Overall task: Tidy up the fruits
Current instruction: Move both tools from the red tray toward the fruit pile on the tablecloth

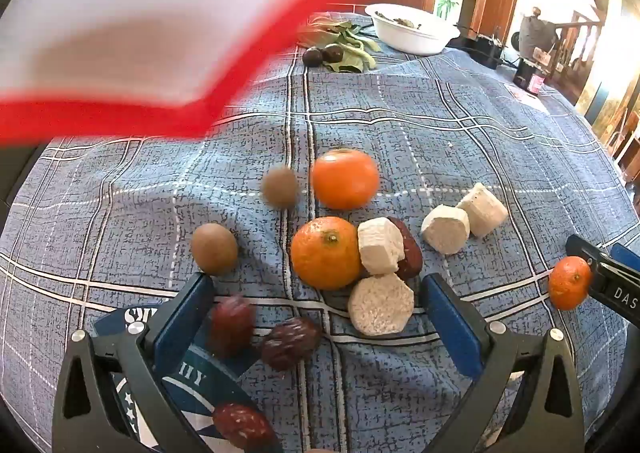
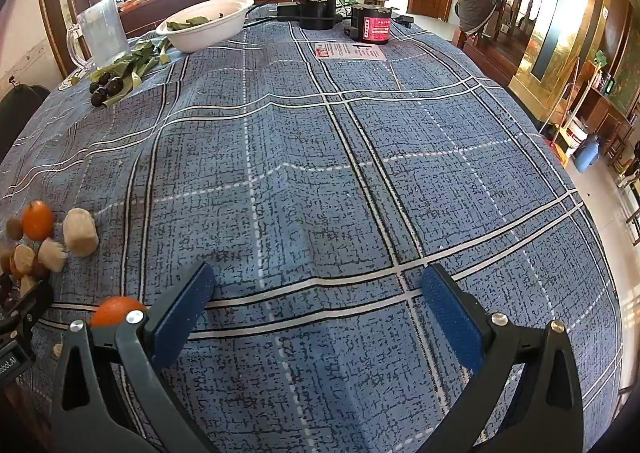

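1. A blue plaid tablecloth covers the whole table and fills both views; all the fruit lies loose on it.
2. A blurred white sheet with a red edge crosses the upper left of the left wrist view only; what it is cannot be told.
3. The left gripper is spread wide and grips nothing. Its blue pads flank a red date just inside the left finger and a pale cut chunk just inside the right one; whether either touches a pad cannot be told.
4. The right gripper is likewise released wide, with only bare cloth between its fingers.
5. A white bowl with leaves in it sits at the far edge, seen in both views.
6. Two oranges lie in the middle of the pile, the nearer one touching a pale chunk.
7. A small orange sits apart, just beside the outer side of the right gripper's left finger; the left wrist view shows it against that gripper's tip.
8. Two brown round fruits lie left of the oranges, the farther one blurred.
9. Only the right wrist view shows a glass mug, a black-and-red canister and a printed card.
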